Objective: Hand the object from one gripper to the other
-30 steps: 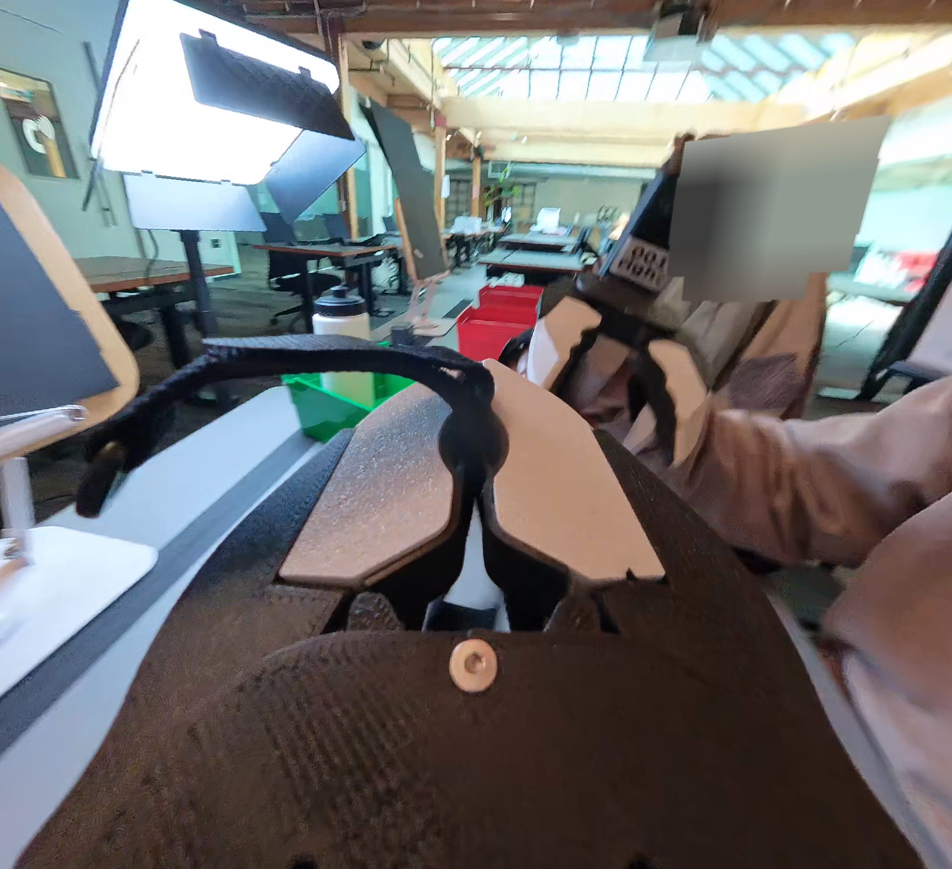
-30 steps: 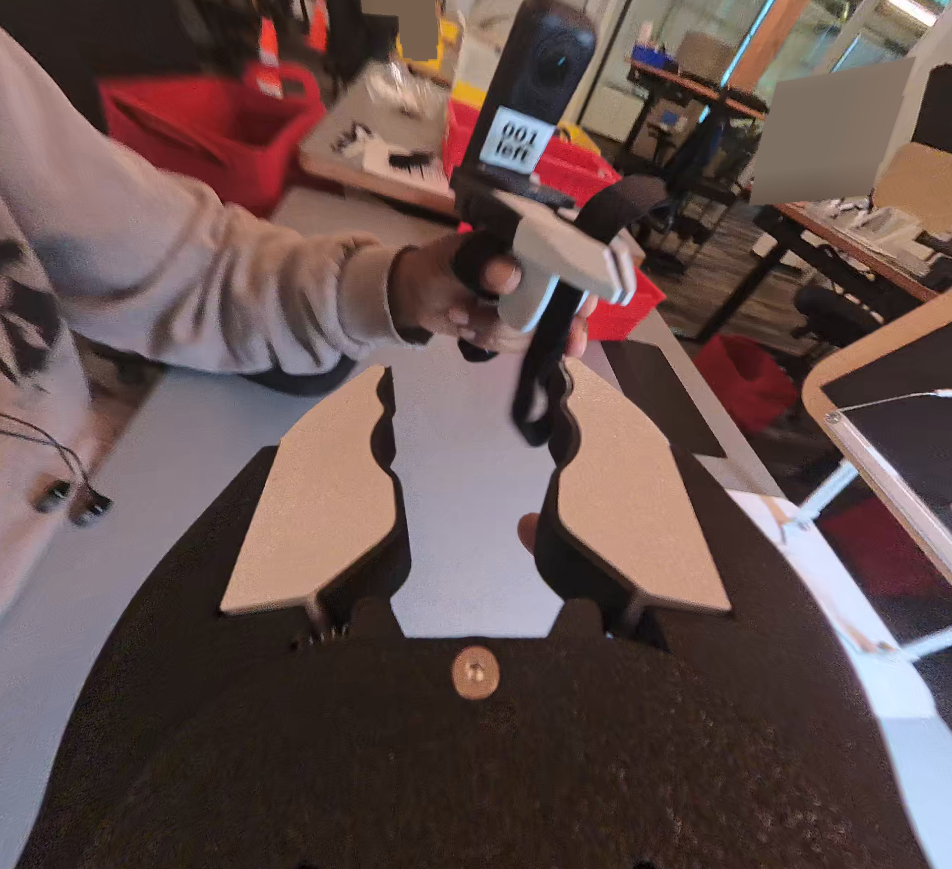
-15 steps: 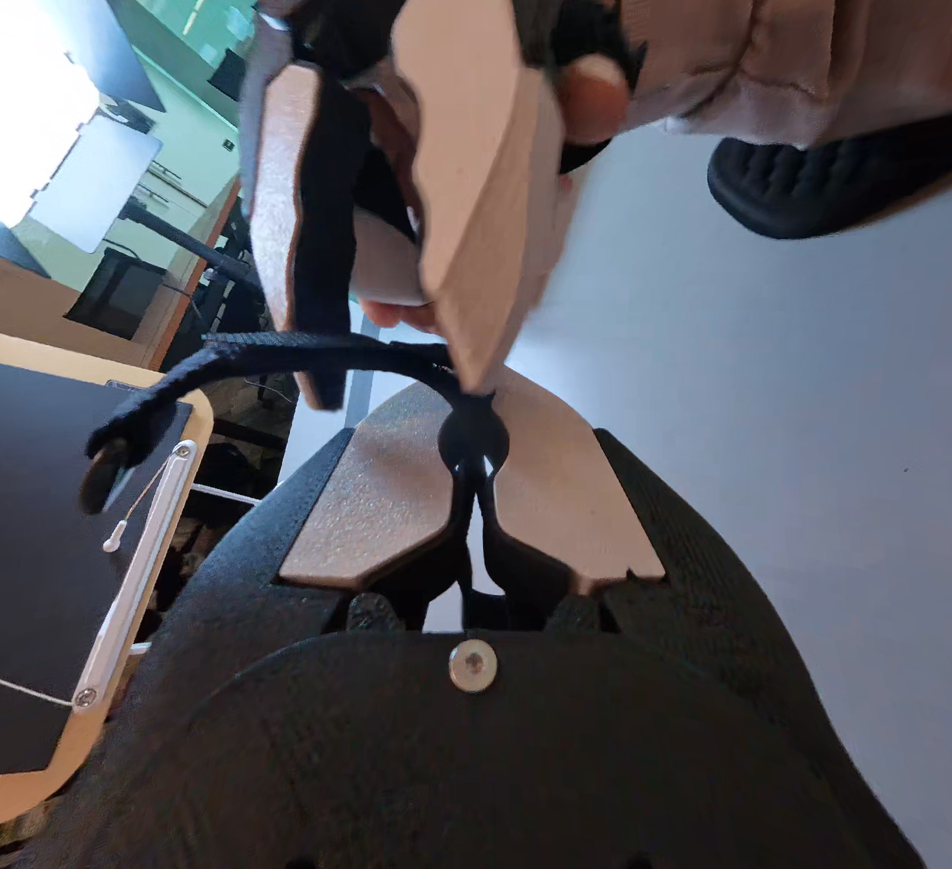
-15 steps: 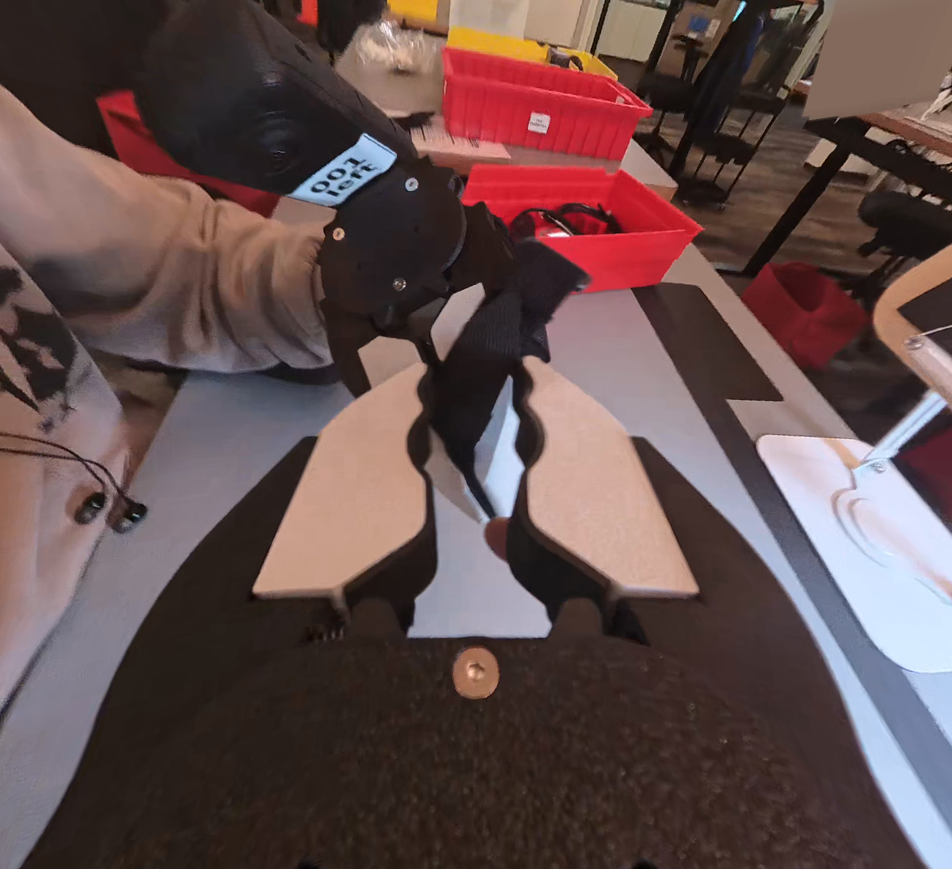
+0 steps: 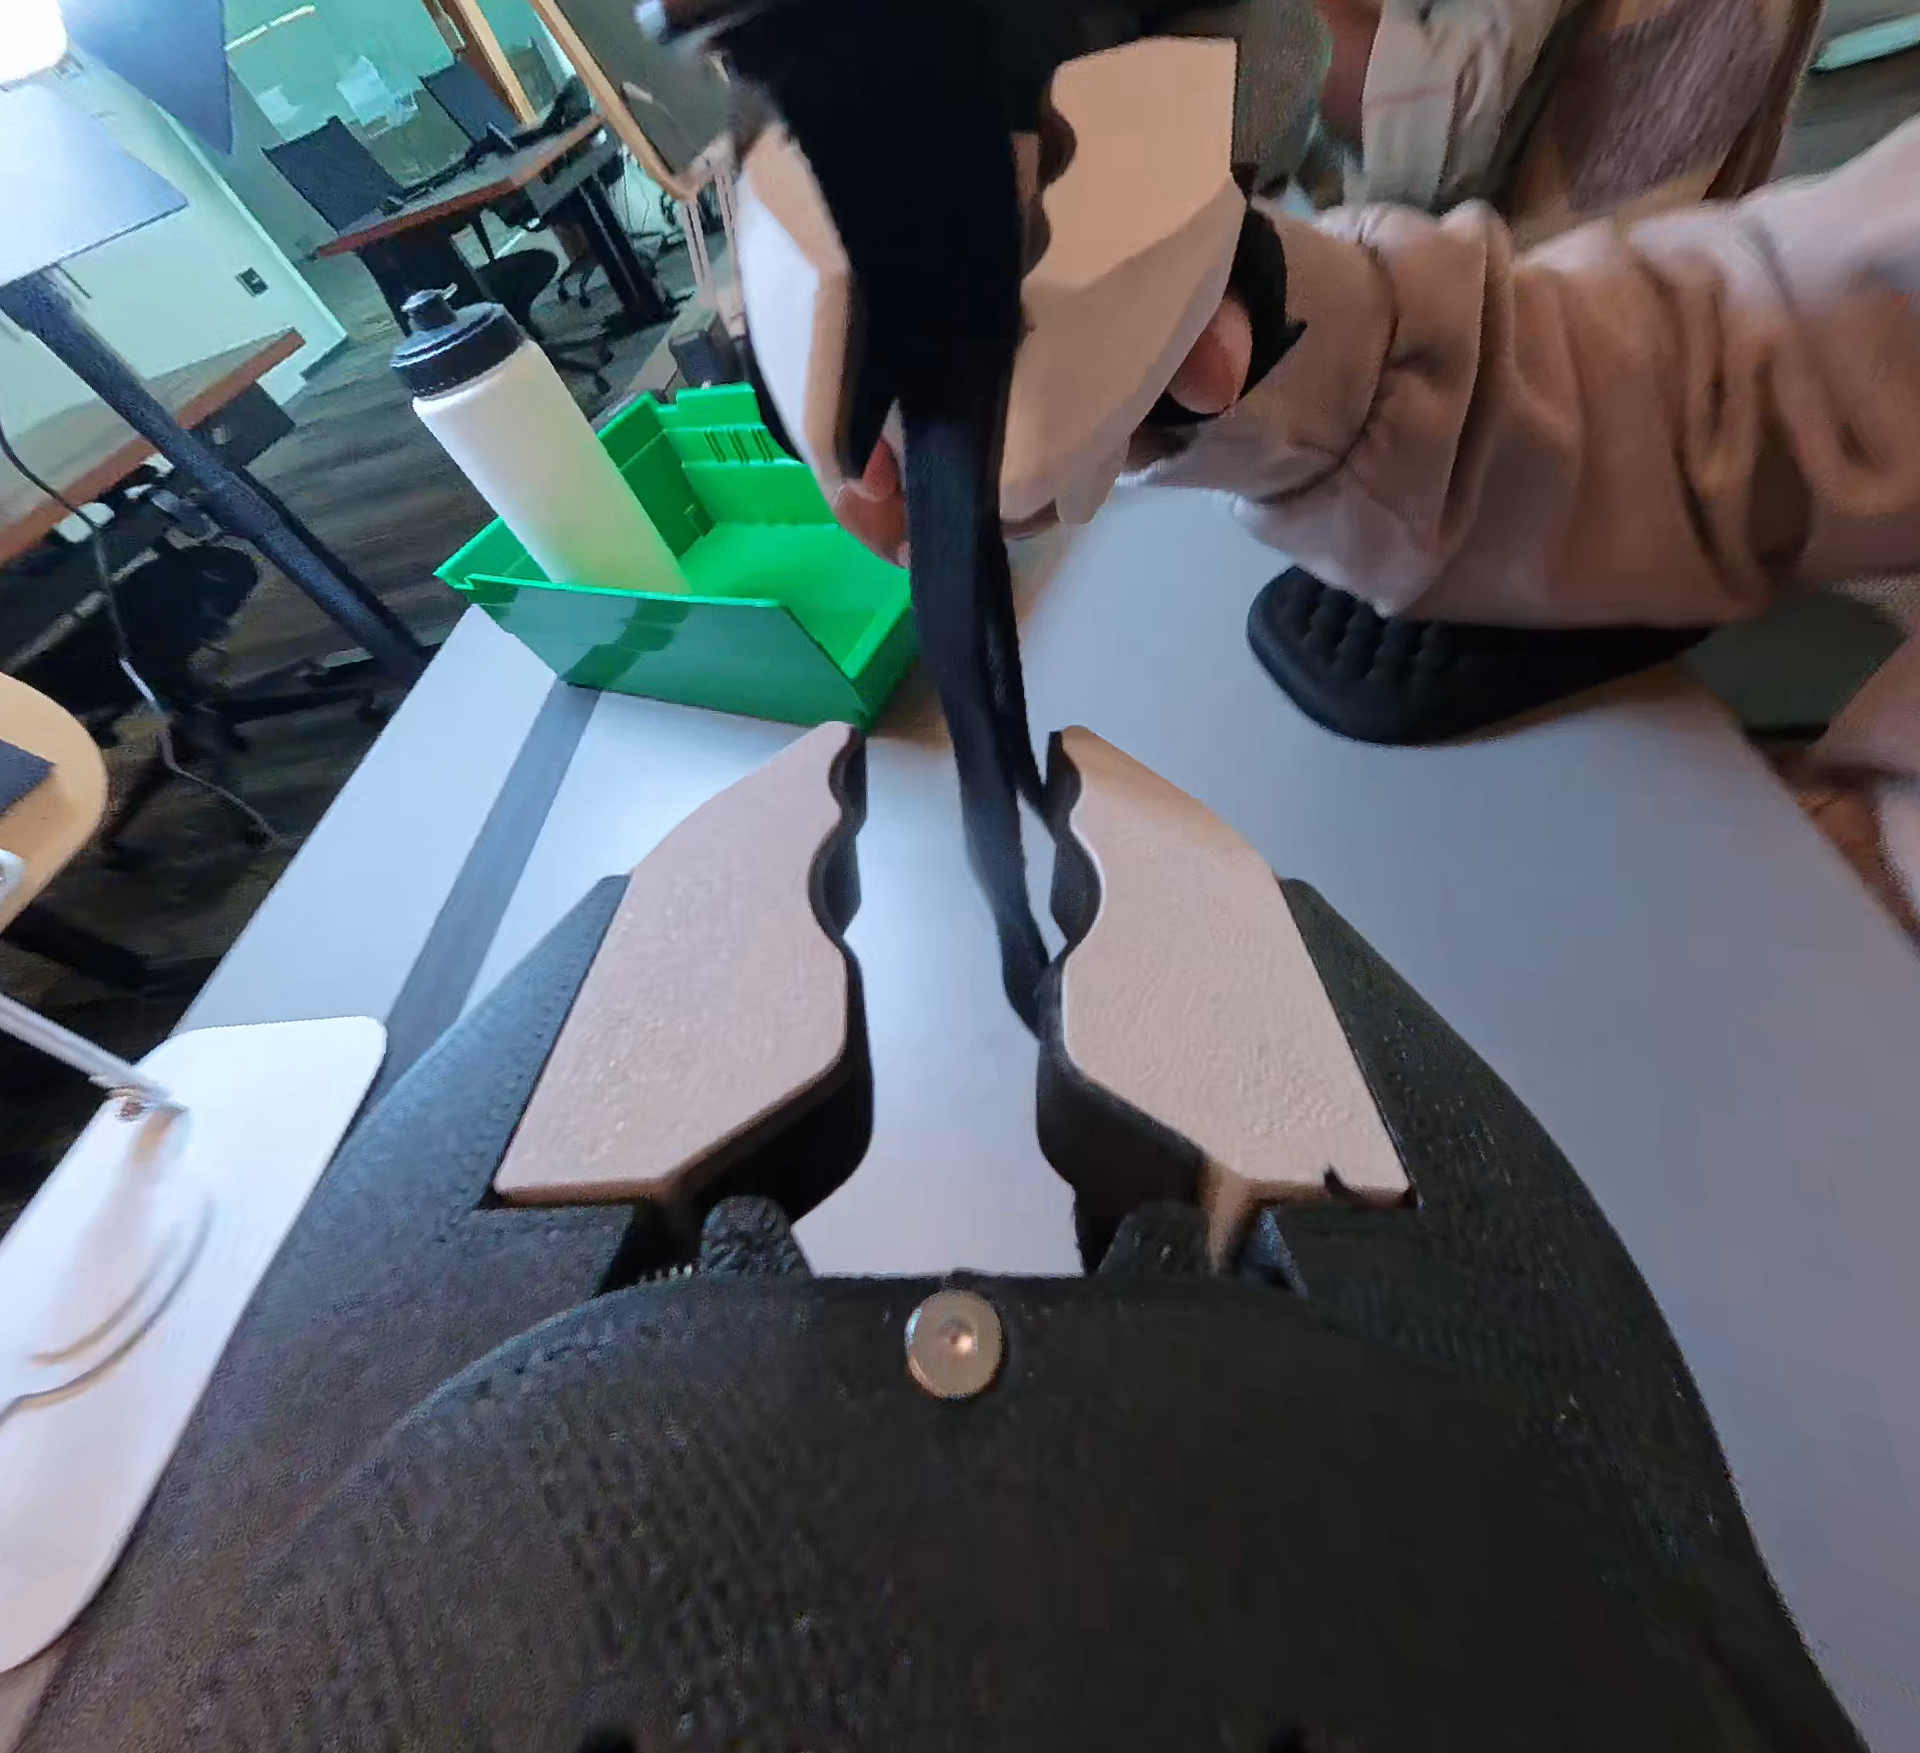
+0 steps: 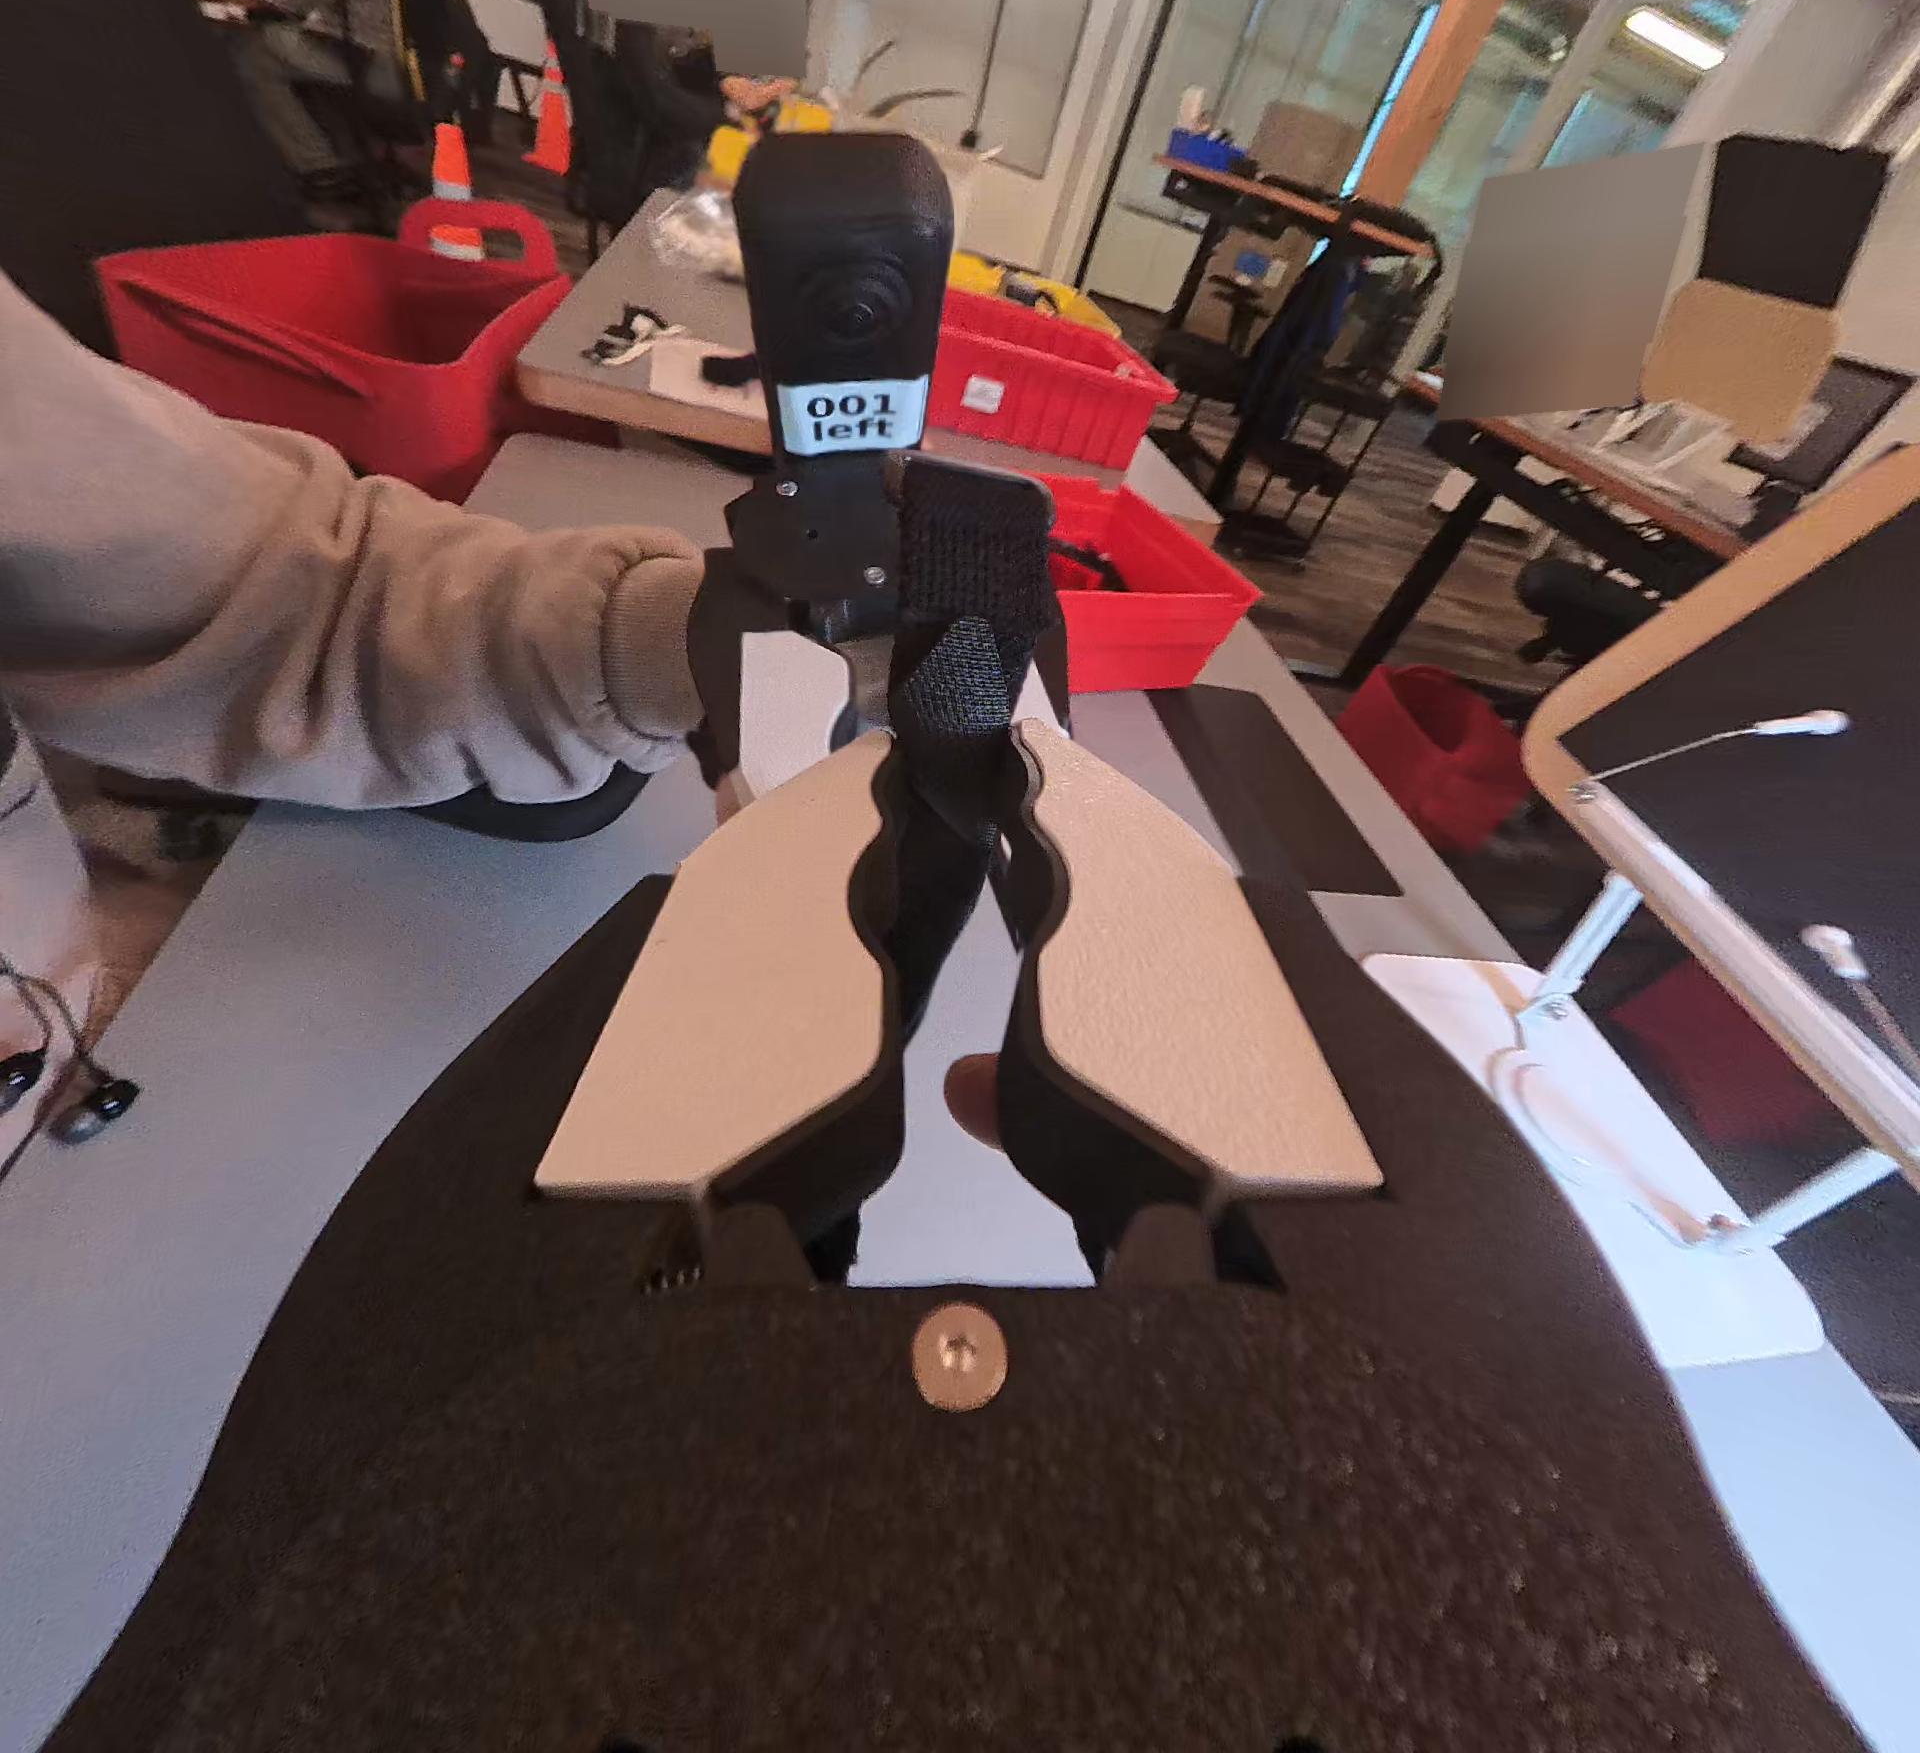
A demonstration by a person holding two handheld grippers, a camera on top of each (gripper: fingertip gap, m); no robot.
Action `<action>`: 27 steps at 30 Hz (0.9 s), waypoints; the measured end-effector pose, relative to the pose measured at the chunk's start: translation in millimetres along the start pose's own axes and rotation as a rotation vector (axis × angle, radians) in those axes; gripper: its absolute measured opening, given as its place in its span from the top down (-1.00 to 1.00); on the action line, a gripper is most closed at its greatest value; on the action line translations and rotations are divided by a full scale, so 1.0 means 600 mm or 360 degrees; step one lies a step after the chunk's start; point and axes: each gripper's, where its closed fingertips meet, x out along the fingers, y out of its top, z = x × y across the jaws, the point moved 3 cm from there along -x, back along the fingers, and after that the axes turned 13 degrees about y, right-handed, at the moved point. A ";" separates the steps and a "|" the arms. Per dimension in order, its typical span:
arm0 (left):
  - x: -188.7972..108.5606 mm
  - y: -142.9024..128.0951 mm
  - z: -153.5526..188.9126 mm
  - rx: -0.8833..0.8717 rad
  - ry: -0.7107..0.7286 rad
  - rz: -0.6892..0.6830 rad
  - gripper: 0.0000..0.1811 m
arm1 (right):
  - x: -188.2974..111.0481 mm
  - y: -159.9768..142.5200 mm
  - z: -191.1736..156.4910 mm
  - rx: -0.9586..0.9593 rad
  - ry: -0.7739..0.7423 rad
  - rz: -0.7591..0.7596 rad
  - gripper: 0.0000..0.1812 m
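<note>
Hanging between the two tools, the black strap [image 5: 961, 623] runs lengthwise from the right gripper [image 5: 940, 415] at the far side, whose fingers are clamped on its upper part, down to the near left gripper [image 5: 951, 747]. The left gripper's jaws stand parted, the strap's lower end only brushing its right finger [image 5: 1195, 997] above the grey table [image 5: 1455, 872]. Half a second ago the left was clenched on it; now it has let go, the right gripper alone holding.

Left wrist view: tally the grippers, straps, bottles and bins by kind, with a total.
Grippers: 2, the left gripper and the right gripper
Black strap: 1
White bottle: 1
Green bin: 1
Total: 5
</note>
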 end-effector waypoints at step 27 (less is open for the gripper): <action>-0.032 0.067 -0.061 -0.2106 -0.0607 0.1229 0.60 | 0.016 0.040 -0.029 -0.0671 -0.0276 0.0117 0.83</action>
